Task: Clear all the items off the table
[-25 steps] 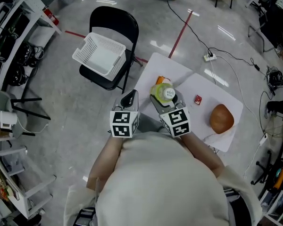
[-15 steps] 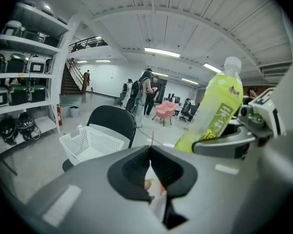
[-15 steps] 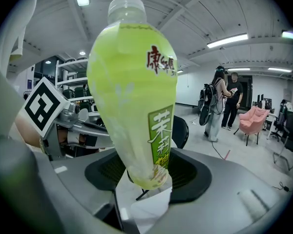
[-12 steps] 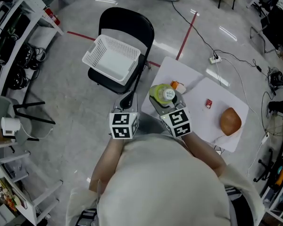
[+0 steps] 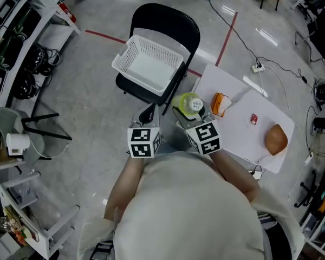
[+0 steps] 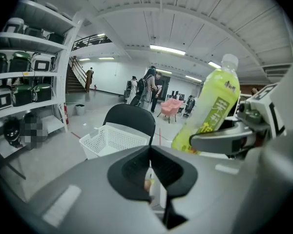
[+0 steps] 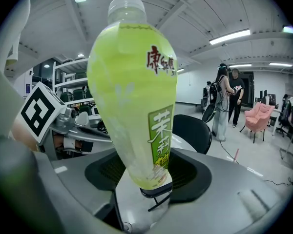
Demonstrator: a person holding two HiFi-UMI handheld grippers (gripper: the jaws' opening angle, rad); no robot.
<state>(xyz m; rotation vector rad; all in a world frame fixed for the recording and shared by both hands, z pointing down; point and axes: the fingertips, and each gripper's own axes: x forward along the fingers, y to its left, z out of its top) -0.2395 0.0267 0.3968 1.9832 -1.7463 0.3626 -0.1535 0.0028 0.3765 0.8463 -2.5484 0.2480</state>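
Right gripper view shows the green tea bottle standing nearly upright with its lower body clamped between the right gripper jaws, which are spread wide on it. A second ago the bottle hung over the table, well short of the white basket. Now it sits at the table edge nearest the basket, and the orange packet it covered lies in plain sight. The left gripper has travelled alongside, jaws pressed together on nothing, on the floor side near the basket. The basket rests on a black folding chair, its near wall between the bottle and its inside. Farther from the basket lie a small red item and a brown round thing.
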